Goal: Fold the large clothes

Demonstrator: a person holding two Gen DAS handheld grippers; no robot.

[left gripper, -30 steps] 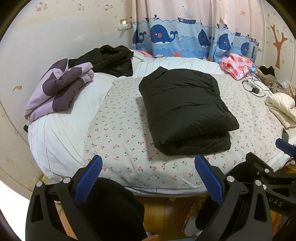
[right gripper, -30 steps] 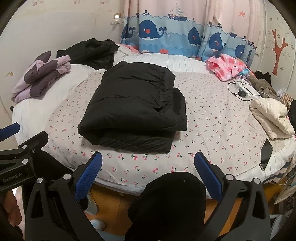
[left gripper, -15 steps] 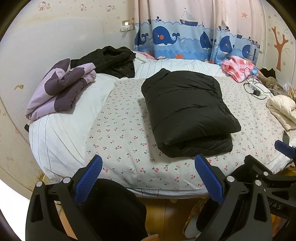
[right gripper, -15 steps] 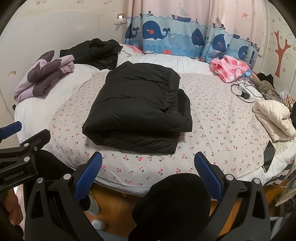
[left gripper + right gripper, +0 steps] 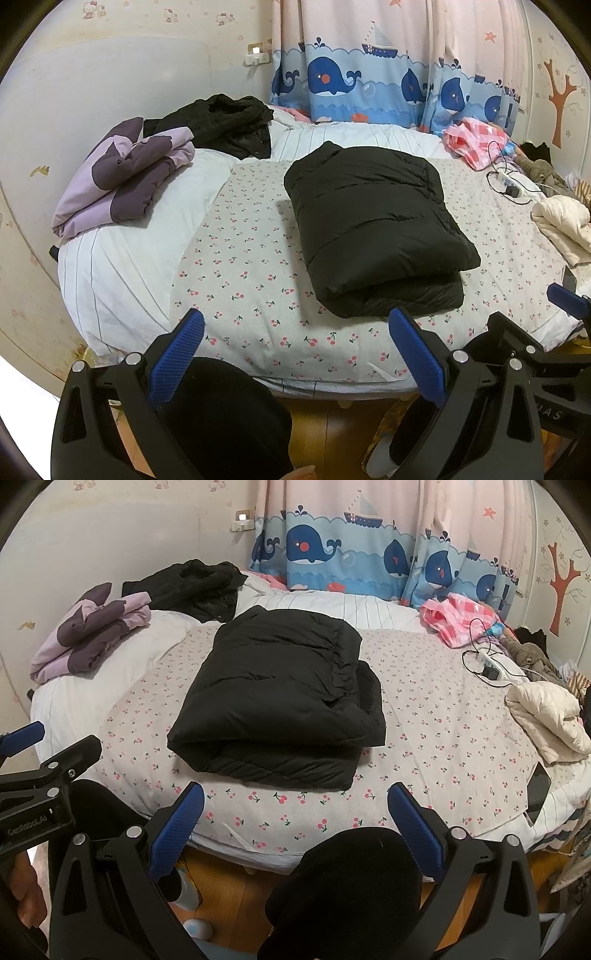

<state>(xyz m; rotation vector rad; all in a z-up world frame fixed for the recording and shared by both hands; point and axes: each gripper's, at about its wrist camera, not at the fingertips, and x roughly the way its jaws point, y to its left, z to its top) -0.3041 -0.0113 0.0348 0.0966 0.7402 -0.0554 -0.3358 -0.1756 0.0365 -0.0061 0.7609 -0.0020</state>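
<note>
A black puffer jacket point(image 5: 373, 225) lies folded into a thick rectangle in the middle of the round bed point(image 5: 236, 258); it also shows in the right wrist view point(image 5: 280, 698). My left gripper point(image 5: 295, 332) is open and empty, held off the bed's near edge, short of the jacket. My right gripper point(image 5: 295, 808) is open and empty too, just in front of the jacket's near fold. Each gripper shows at the edge of the other's view.
A folded purple jacket point(image 5: 118, 181) and a crumpled black garment point(image 5: 225, 122) lie at the bed's back left. A pink checked cloth point(image 5: 476, 140), a power strip with cable point(image 5: 509, 184), a cream jacket point(image 5: 550, 716) and a phone point(image 5: 537, 790) lie at the right. My dark knees sit below.
Both grippers have tilted or drawn slightly, so the bed and jacket sit a little lower in both views. Nothing on the bed has moved.
</note>
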